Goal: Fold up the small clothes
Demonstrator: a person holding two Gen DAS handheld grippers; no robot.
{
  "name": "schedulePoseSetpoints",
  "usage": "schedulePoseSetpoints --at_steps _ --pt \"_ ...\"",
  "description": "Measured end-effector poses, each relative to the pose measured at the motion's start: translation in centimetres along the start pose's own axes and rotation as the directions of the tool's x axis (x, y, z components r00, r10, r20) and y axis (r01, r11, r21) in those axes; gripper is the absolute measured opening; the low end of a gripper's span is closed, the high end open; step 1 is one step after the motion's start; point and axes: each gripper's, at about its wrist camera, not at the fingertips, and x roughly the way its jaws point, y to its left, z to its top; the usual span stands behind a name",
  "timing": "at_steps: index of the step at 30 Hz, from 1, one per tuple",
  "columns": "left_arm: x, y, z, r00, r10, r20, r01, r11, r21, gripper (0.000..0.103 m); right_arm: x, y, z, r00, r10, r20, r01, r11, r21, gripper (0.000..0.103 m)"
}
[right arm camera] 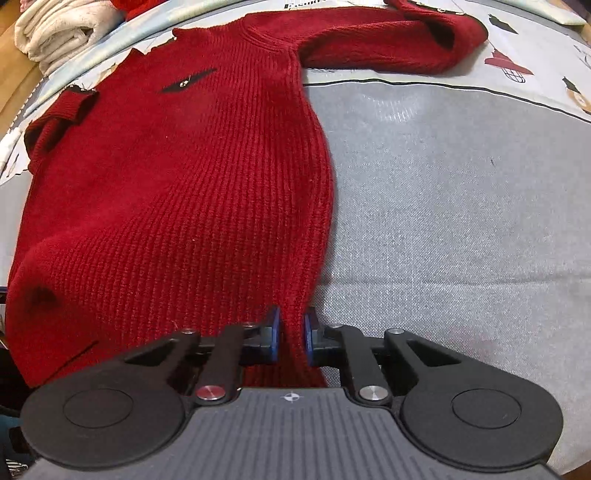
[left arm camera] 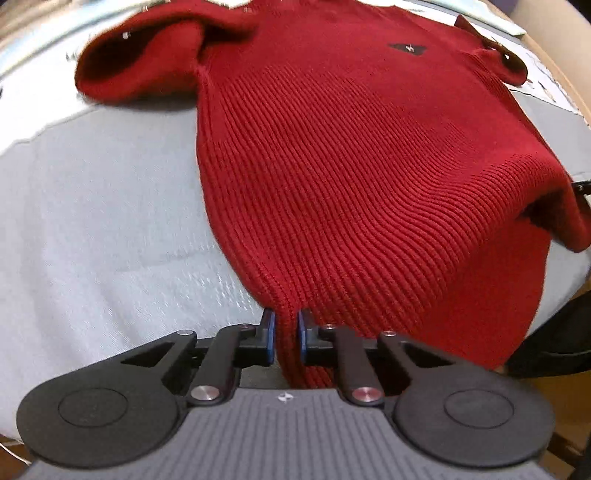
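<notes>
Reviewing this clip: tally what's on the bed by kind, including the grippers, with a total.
Red knit sweater: 1
Stack of folded white cloth: 1
Hand-held grippers: 2, left hand-held gripper and right hand-held gripper, each shut on the sweater's bottom hem
Grey bedcover: 1
Total: 5

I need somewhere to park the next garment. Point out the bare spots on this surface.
Grey cloth lies bare left of the red sweater, below its sleeve. Another bare stretch lies right of it. The far-left corner is crowded by folded white towels.
</notes>
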Motion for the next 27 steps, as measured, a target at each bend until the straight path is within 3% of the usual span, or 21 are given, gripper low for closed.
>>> schedulePoseSetpoints --at_steps 4,8,10,12,14,16,18,21,27 --pt "-1.0 1.1 0.8 0.991 0.105 0.087 -0.101 0.994 -0.051 0.007 -0.5 -0.2 0.1 0.998 0.06 0.034 -0.061 0.998 0.015 0.012" --pt "-1.9 1.4 0.7 0.979 0.167 0.118 -0.158 0.984 -0.083 0.007 -1.4 -0.4 -0.1 0.987 0.148 0.064 -0.15 0.988 0.032 0.012" --pt "-1.8 0.9 0.6 0.976 0.177 0.124 -0.169 0.983 -0.072 0.007 -1.5 -0.3 -0.2 0.989 0.131 0.062 -0.133 0.991 0.024 0.012" --pt "-1.5 0.8 0.6 0.981 0.161 0.112 -0.154 0.986 -0.069 0.008 -0.4 0.0 -0.4 1.0 -0.002 0.016 0.002 1.0 -0.013 0.012" --pt "-0.9 1.1 0.5 0.992 0.099 0.075 -0.09 0.99 -0.108 0.01 0.5 0.4 -0.5 0.997 -0.075 -0.008 0.074 0.996 -0.04 0.012" --pt "-0.5 1.6 0.2 0.998 0.054 0.033 -0.049 0.989 -0.137 0.015 0.6 0.8 -0.4 0.996 -0.086 0.0 0.085 0.995 -0.053 0.012" --pt "-0.3 2.0 0.1 1.0 0.016 0.008 -0.014 0.986 -0.167 0.03 0.4 0.7 -0.4 0.997 -0.081 0.007 0.082 0.995 -0.05 0.012" --pt "0.0 2.4 -0.3 0.999 -0.035 -0.019 0.031 0.978 -0.208 0.04 0.5 0.7 -0.2 0.998 -0.058 0.003 0.058 0.998 -0.032 0.015" --pt "0.2 2.3 -0.5 0.998 -0.057 -0.038 0.048 0.975 -0.216 0.046 0.4 0.4 -0.3 0.999 -0.04 0.005 0.04 0.999 -0.016 0.021"
